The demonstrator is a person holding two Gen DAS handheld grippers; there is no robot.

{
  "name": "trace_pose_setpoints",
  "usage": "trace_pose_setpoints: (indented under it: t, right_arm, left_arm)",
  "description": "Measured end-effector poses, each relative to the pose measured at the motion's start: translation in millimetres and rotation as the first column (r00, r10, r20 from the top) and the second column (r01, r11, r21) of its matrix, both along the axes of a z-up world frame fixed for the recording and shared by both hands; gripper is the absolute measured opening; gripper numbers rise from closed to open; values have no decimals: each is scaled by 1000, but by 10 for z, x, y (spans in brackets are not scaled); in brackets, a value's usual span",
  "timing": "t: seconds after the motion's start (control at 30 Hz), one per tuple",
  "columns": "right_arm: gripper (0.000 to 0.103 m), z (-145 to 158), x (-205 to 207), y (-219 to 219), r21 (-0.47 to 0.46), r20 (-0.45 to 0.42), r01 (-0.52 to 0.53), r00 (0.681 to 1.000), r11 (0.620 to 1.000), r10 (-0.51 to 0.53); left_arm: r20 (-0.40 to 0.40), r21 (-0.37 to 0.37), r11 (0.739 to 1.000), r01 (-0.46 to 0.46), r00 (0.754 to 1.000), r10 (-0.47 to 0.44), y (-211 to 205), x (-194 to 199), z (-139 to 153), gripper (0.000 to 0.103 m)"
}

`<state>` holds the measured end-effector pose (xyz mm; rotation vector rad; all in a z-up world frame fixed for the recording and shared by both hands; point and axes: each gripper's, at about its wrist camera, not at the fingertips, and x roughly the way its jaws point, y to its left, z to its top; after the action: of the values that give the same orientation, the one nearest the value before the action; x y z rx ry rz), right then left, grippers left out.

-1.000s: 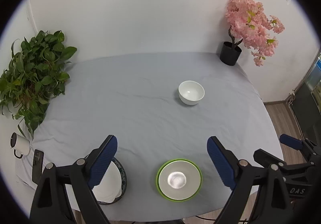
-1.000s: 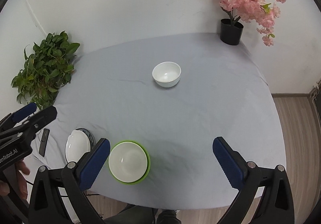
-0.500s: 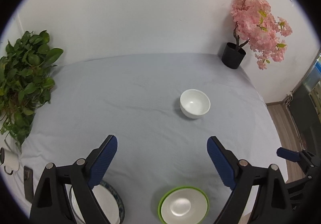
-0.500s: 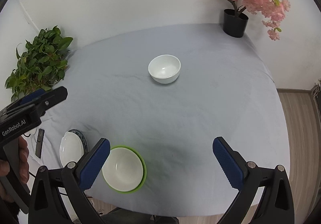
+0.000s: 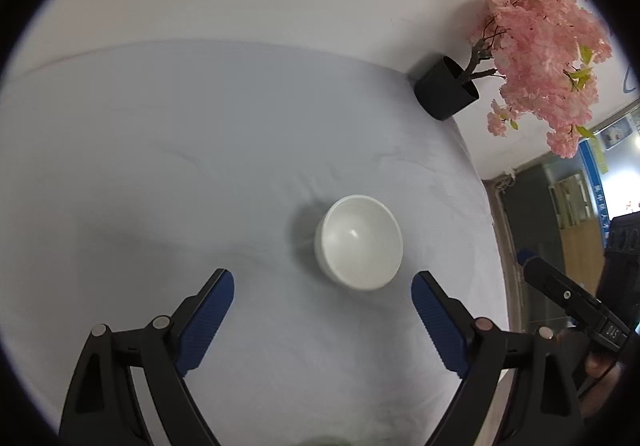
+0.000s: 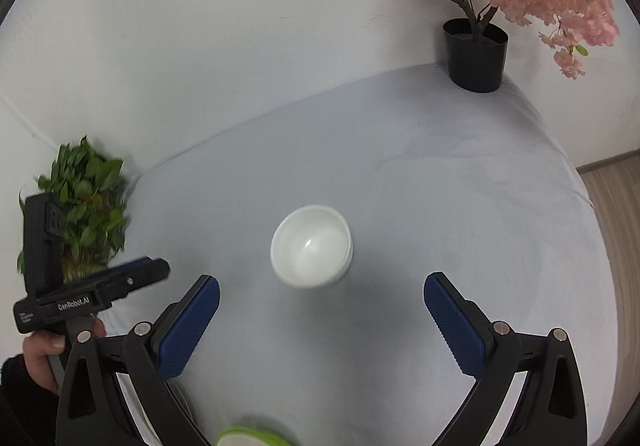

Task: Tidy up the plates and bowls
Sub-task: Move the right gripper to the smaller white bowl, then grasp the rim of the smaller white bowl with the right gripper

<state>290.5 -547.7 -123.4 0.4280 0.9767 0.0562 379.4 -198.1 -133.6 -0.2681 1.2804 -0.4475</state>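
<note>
A white bowl [image 5: 359, 242] stands upright on the grey tablecloth [image 5: 200, 166], just beyond my left gripper [image 5: 322, 288], which is open and empty. The bowl also shows in the right wrist view [image 6: 311, 245], a little ahead of my right gripper [image 6: 322, 290], also open and empty. The rim of a green plate with a white bowl on it [image 6: 250, 436] peeks in at the bottom edge, near the right gripper's left finger. The left gripper shows at the left of the right wrist view [image 6: 92, 294], and the right gripper at the right of the left wrist view [image 5: 568, 296].
A pink flower tree in a black pot [image 6: 476, 54] stands at the table's far right corner. A green leafy plant [image 6: 86, 206] stands off the table's left side. The white wall lies behind. The table's right edge [image 5: 494, 246] drops to a wood floor.
Both grippers have moved forward toward the white bowl, which now looks larger and closer. The green plate stack and the left plate have slid out of view below.
</note>
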Motion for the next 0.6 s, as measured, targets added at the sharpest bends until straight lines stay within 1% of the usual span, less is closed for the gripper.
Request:
trace_pose_setpoints:
  t: [0.07,0.13,0.2,0.27,0.33,0.37,0.4,0.43,0.47,0.53,0.6]
  right_arm:
    - [103,-163,232,-98,38,-4,47,999,998,-47]
    - [103,-310,411,-146,62,-12,65,998,996,-64]
    - [103,-439,556,-168,37,-35,62,998,997,-61]
    - [103,-603,703,-209,38,-65,62,996,997,-60]
    - [103,-798,859,-239,36,-110,63,992,997,-59]
    - [103,-897,945,-235,20,-138,49,989,999,-46]
    - [102,-976,1025,-216,8,-153,32,988,999,-30]
    - [101,-1049,1109,-193,5,-161,15,987,1000,-14]
    - [101,-1123,1167,-169,7,-167,5,986,1000,-4]
    - [100,-1242,1268,-149,17,-177,15,984,1000,-12]
    - [98,-1365,1346,-157,35,-191,48,981,998,-41]
  left_arm:
    - [-24,-13,1000,28,999,-28,-104,157,-139,90]
    - [-43,-19,999,39,998,-40,-187,279,-266,90]
    - [-66,-32,998,52,996,-54,-252,370,-408,90]
    - [-98,-41,998,54,994,-58,-283,456,-555,89]
    - [-132,-45,998,40,990,-46,-294,522,-703,79]
    - [-149,-52,998,36,988,-43,-292,546,-762,77]
    - [-166,-61,998,34,985,-44,-303,563,-827,73]
    - [-178,-70,997,38,983,-50,-308,578,-869,69]
    - [-190,-77,996,44,980,-58,-317,590,-917,67]
    - [-212,-85,995,56,975,-73,-347,614,-1001,58]
    - [-229,-105,992,68,969,-90,-367,630,-1064,52]
